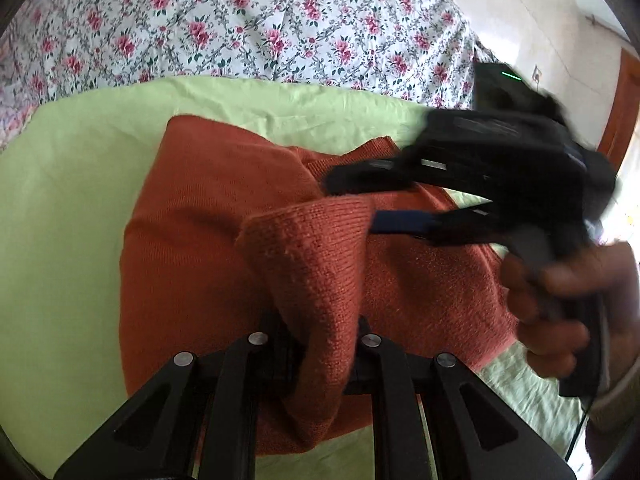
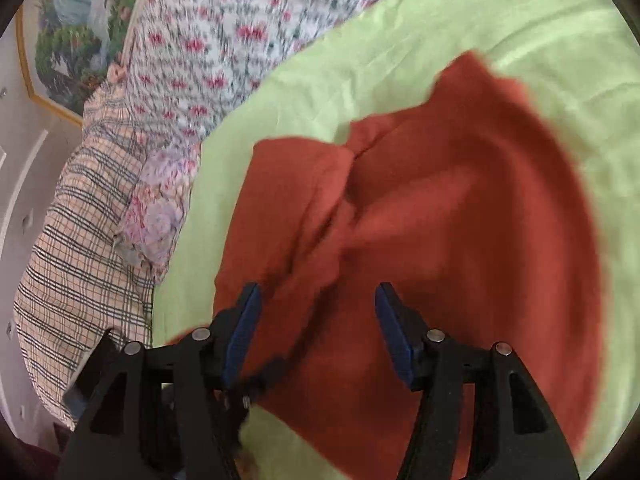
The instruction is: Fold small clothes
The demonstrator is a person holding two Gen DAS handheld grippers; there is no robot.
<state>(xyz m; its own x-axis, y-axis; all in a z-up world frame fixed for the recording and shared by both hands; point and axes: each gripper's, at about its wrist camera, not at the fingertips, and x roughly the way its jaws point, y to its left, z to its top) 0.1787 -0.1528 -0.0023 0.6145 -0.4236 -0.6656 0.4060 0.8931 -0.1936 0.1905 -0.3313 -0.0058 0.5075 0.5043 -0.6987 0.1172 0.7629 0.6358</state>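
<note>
Pinched between the clenched left gripper (image 1: 316, 344) fingers, a sleeve of the rust sweater (image 1: 192, 220) is being lifted for folding inward; beyond, the right gripper (image 2: 318, 308) is being held released above the knit on the green sheet (image 1: 68, 184).

No readable text, label, brand, number or sign shows anywhere.

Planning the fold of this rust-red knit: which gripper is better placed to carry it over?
Left. The left gripper is already shut on a lifted fold of the rust-red knit garment; the right gripper hangs open above it, holding nothing.
</note>
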